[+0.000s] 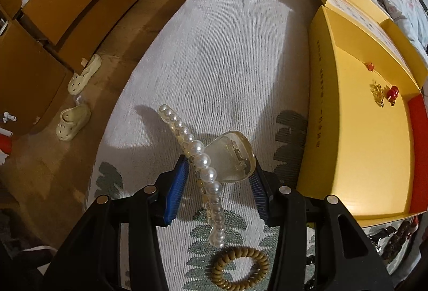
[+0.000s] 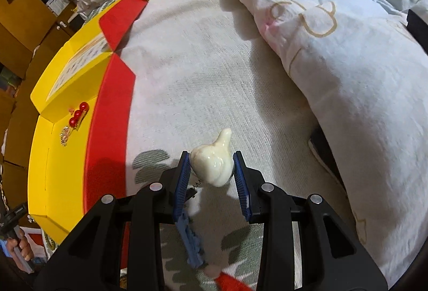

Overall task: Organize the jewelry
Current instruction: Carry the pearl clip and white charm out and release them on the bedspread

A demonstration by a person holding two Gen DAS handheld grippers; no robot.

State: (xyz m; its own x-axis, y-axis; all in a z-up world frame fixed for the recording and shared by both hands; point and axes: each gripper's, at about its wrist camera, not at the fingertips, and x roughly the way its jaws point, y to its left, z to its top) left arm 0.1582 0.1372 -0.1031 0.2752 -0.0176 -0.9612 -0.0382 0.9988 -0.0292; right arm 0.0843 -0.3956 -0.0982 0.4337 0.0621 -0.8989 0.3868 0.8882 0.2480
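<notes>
We begin at the left gripper [image 1: 218,178]. Its blue pads stand partly apart and clamp a clear hair claw trimmed with a row of pearls [image 1: 207,173]; one pad bears on the pearl side, the other on the clear handle. The clip is carried above the pale bed cover [image 1: 230,55], not resting on it. A coiled amber hair tie [image 1: 240,268] lies on the cover below the jaws.

The right gripper [image 2: 212,170] is set narrower and grips a cream, glossy hair clip [image 2: 214,166] between its pads, the clip's pointed end projecting forward. A blue toothed clip [image 2: 191,242] lies on the cover beneath it.

Outward from both tools sits the open yellow box [image 1: 361,157] with its red side wall [image 2: 107,130], just beside the left gripper and to the left of the right one. Inside lie a red-beaded ornament [image 2: 78,113] and a small gold piece [image 1: 376,94].

We judge the step in hand to be transport: both pieces are picked up and not yet deposited. The next move calls for carrying each gripper over the box wall, lowering near the floor, then widening the jaws without disturbing the pieces already placed.

Both tools point steeply downward at the bed. A hand [image 2: 25,248] shows at the lower left edge of the right wrist view.
</notes>
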